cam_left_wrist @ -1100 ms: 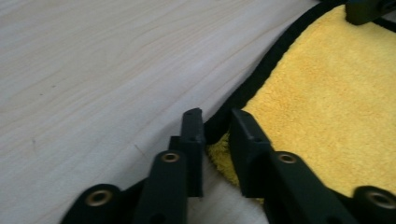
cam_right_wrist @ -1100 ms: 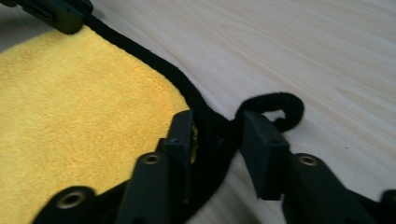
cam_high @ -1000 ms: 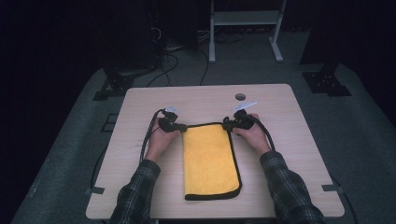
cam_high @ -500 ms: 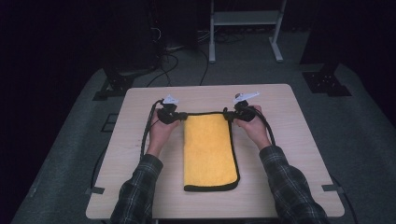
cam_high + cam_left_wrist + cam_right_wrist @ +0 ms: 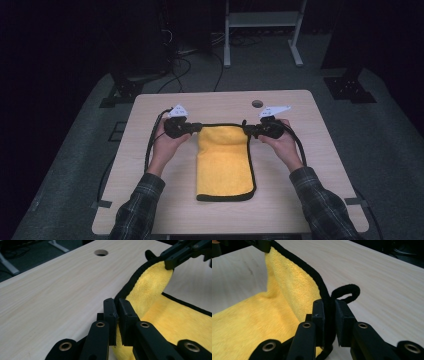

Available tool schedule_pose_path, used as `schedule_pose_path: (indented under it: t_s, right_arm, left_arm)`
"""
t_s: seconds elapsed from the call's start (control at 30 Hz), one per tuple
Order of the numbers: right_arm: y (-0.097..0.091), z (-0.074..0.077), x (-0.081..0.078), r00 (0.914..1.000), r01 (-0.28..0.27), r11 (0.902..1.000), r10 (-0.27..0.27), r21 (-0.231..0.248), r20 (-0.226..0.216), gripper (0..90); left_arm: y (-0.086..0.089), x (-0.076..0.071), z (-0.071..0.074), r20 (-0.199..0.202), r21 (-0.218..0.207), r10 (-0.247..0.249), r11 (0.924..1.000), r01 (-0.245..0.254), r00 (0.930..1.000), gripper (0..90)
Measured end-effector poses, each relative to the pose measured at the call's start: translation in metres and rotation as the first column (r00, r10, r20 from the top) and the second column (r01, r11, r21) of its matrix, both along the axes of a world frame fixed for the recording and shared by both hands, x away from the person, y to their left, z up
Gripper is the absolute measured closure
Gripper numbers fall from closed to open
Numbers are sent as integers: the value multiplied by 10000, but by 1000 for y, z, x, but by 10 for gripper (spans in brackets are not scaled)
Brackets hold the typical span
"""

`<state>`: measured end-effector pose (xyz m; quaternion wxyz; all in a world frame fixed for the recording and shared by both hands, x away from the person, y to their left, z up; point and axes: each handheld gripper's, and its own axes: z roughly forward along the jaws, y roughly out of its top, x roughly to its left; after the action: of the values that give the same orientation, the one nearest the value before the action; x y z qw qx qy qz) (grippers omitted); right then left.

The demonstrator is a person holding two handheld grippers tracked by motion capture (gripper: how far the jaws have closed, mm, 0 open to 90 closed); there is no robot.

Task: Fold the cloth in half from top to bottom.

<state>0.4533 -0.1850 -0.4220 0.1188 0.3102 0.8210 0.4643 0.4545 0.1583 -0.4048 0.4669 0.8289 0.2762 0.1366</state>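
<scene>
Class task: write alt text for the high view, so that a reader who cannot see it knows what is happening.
A person's two hands each hold a tool, the left tool and right tool clamped on the far corners of a yellow towel with black edging, lifting that end off a light wooden table. The towel's near end lies flat.

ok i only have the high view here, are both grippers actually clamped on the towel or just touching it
Observer: Left gripper is shut on the black hem of the yellow towel.
Operator: and the right one
Observer: Right gripper is shut on the hem too, right beside the black hanging loop.
Operator: is the far edge off the table
Observer: Yes, between the grippers the edge hangs above the table, and the cloth curves down to it.
</scene>
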Motion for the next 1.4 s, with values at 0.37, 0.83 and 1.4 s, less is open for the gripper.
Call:
schedule_pose_path:
  t_s: [0.37, 0.83, 1.4]
  right_arm:
    - [-1, -9, -36, 9970, -777, 9965, 776, -296, -45, 781]
    - [-7, -17, -74, 9893, -1387, 9903, 1385, -19, -465, 780]
    - [-12, -18, -119, 9812, -1889, 9820, 1885, -62, -425, 774]
  left_arm:
    - [5, -39, -8, -293, 167, -819, 9965, 824, 9962, 851]
    - [10, -80, -21, -1254, -219, -1316, 9913, 1299, 9833, 851]
    - [9, -121, -25, -1391, 44, -1760, 9840, 1784, 9745, 851]
